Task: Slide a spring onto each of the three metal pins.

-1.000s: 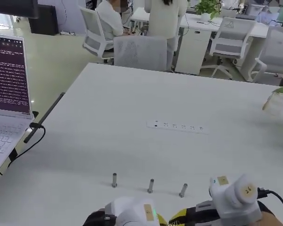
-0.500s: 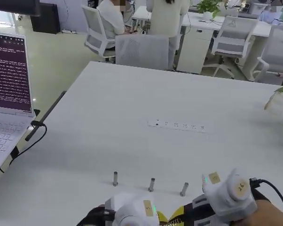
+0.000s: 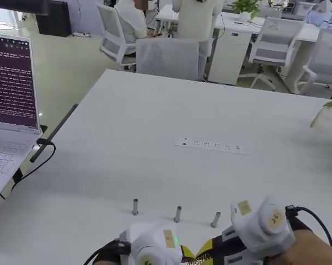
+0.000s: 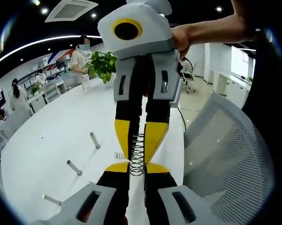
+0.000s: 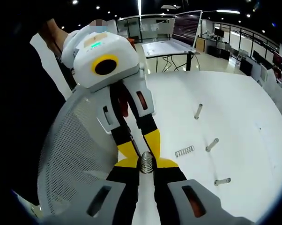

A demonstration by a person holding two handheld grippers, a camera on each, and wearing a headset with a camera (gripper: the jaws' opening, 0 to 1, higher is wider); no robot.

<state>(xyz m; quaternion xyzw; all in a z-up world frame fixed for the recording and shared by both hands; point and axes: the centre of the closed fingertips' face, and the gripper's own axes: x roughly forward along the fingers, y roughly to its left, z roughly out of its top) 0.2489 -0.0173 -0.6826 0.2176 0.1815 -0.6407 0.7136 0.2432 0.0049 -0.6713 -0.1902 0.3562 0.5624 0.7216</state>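
Note:
Three upright metal pins (image 3: 135, 206) (image 3: 177, 214) (image 3: 215, 220) stand in a row on the white table (image 3: 155, 121) near its front edge. The pins are bare. Over the table's edge, my left gripper (image 4: 137, 168) and right gripper (image 5: 146, 164) meet tip to tip. A coil spring (image 4: 137, 153) runs between them, and both pairs of yellow-tipped jaws are shut on it. In the right gripper view that spring (image 5: 146, 161) is seen end-on. A second spring (image 5: 184, 151) lies loose on the table beside the pins.
An open laptop (image 3: 11, 72) sits at the left edge with a cable (image 3: 31, 165) beside it. A white power strip (image 3: 210, 146) lies mid-table. A potted plant (image 3: 328, 113) stands at the right. A mesh chair (image 4: 225, 150) is under the grippers. People sit at desks behind.
The right gripper has moved left and closer to the left gripper, so the two now meet at the spring. The head camera has tilted slightly; the pins have not moved.

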